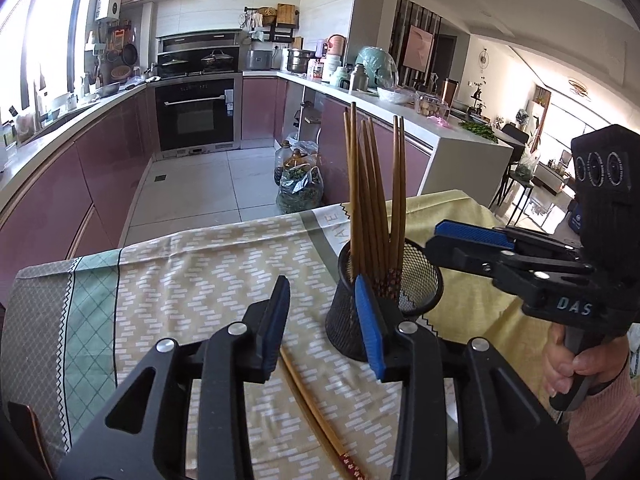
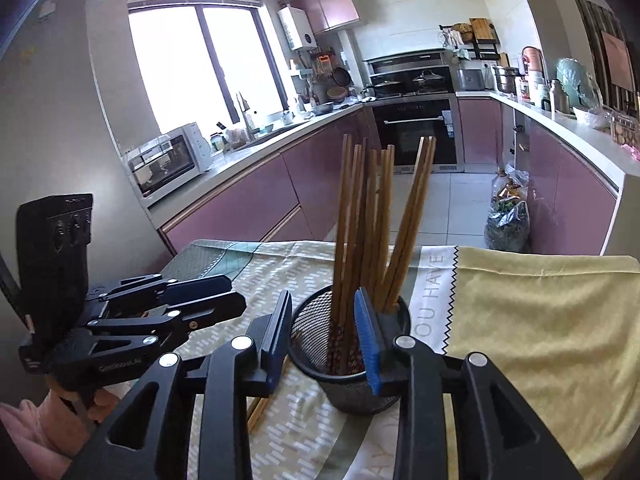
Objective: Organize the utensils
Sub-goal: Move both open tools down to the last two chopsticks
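Note:
A black mesh cup [image 1: 384, 304] [image 2: 360, 396] stands on the patterned tablecloth [image 1: 192, 280] and holds several brown chopsticks [image 1: 372, 184] [image 2: 360, 220] upright. A pair of loose chopsticks [image 1: 316, 412] [image 2: 258, 412] lies flat on the cloth, near-left of the cup. My left gripper [image 1: 322, 320] hovers open above the loose pair, nothing between its blue pads. My right gripper [image 2: 322, 332] is open just in front of the cup's near rim, touching nothing. Each gripper shows in the other's view: the right gripper [image 1: 444, 242] beside the cup's right rim, the left gripper [image 2: 236, 294] left of the cup.
The cloth's yellow part [image 2: 540, 320] covers the table's right side. Beyond the far table edge lie a tiled floor [image 1: 200, 184], pink cabinets, an oven [image 1: 196, 112] and a bag of greens [image 1: 300, 192]. A person's hand [image 1: 576, 364] in a pink sleeve grips the right handle.

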Motion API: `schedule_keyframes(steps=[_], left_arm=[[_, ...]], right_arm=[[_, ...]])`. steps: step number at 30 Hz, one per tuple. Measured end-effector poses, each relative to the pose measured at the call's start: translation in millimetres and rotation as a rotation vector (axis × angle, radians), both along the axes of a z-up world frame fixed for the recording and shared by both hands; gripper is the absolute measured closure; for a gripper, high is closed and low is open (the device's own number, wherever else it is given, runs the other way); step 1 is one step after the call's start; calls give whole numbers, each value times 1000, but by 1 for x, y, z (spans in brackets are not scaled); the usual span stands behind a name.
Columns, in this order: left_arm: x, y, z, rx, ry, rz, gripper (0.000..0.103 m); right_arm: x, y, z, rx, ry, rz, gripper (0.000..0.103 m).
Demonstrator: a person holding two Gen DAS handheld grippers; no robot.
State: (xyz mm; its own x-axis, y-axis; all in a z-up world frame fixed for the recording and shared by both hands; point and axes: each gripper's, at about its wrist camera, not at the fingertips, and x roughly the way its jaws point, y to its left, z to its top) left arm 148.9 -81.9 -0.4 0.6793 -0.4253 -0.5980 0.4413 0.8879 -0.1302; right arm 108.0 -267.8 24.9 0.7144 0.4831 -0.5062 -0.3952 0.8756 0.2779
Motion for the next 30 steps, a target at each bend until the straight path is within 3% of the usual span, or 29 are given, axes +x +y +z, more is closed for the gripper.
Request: schedule_keyframes(steps=[2,5,17,30], left_arm=[[-6,11,-8,2,15,14,67],[-13,24,-27,15,50,37,67],[-25,65,-91,-4,201,129,66],[-35,67,-107,-18,233,134,66]], right_arm=[[-13,6,0,-9,-15,32,64],[-26,18,-11,-24,6,75,64],[-26,62,-86,-71,234,130,64],[-29,90,-103,-121,274,121,66]])
